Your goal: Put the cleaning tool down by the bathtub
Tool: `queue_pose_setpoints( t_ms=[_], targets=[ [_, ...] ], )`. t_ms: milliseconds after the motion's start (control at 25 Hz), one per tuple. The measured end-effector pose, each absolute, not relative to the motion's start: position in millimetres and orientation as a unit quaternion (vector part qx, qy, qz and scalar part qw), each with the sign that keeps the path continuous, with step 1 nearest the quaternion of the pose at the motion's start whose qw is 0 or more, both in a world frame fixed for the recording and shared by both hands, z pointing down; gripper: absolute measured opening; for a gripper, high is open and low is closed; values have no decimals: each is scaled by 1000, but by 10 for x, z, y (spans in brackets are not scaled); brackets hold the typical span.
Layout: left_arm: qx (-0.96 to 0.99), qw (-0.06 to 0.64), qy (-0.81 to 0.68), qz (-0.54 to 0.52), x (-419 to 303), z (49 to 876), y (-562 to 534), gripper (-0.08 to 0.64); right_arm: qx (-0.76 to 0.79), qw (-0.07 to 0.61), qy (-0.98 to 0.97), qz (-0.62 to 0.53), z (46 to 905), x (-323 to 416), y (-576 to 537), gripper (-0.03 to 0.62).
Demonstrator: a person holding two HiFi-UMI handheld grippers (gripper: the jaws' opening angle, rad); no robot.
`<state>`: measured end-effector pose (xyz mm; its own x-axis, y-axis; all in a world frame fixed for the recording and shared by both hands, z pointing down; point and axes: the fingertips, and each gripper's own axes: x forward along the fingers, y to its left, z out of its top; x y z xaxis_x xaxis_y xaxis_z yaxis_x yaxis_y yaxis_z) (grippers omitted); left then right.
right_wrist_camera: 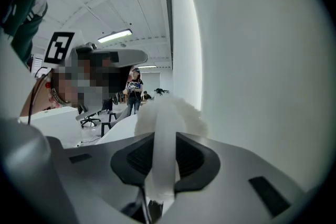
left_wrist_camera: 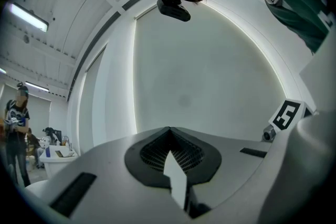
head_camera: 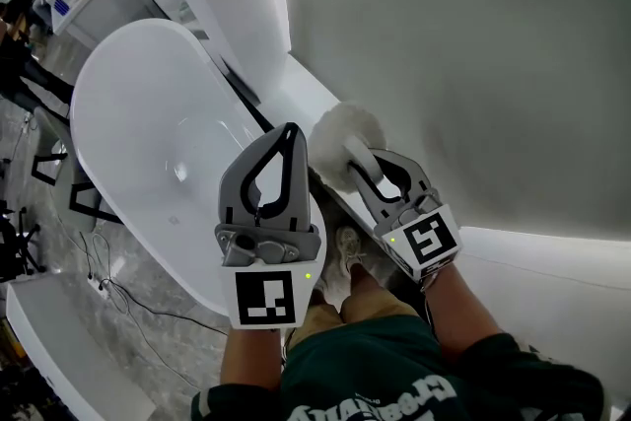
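One bathtub (head_camera: pixel 148 133) stands near wall (head_camera: pixel 444 64), cables (head_camera: pixel 128 306) apparently alongside.

You get a bright, even head view: a light strip (head_camera: pixel 552 237) glows at the lower right and the bathtub (head_camera: pixel 148 113) carries soft glare. Both gripper views bend toward dark rounded corners; a ceiling lamp (left_wrist_camera: pixel 29 17) flares upper left, and close surfaces blur.

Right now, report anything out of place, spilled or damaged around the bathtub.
Nothing stands out. The bathtub looks unmarked and empty, the right claw grips the fluffy white cleaning tool by its handle beside the tub, and the left claw is shut on nothing.
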<state>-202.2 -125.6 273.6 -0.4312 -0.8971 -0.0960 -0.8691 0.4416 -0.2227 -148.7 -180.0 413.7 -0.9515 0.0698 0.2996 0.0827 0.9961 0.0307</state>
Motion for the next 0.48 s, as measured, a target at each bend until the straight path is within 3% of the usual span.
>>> queue_pose_setpoints(
  t_ms=[480],
  targets=[
    [-506, 90, 855, -68, -2095, 2923, -1335, 6, -49, 221, -974, 0, 4894, -1769, -2052, 94]
  ],
)
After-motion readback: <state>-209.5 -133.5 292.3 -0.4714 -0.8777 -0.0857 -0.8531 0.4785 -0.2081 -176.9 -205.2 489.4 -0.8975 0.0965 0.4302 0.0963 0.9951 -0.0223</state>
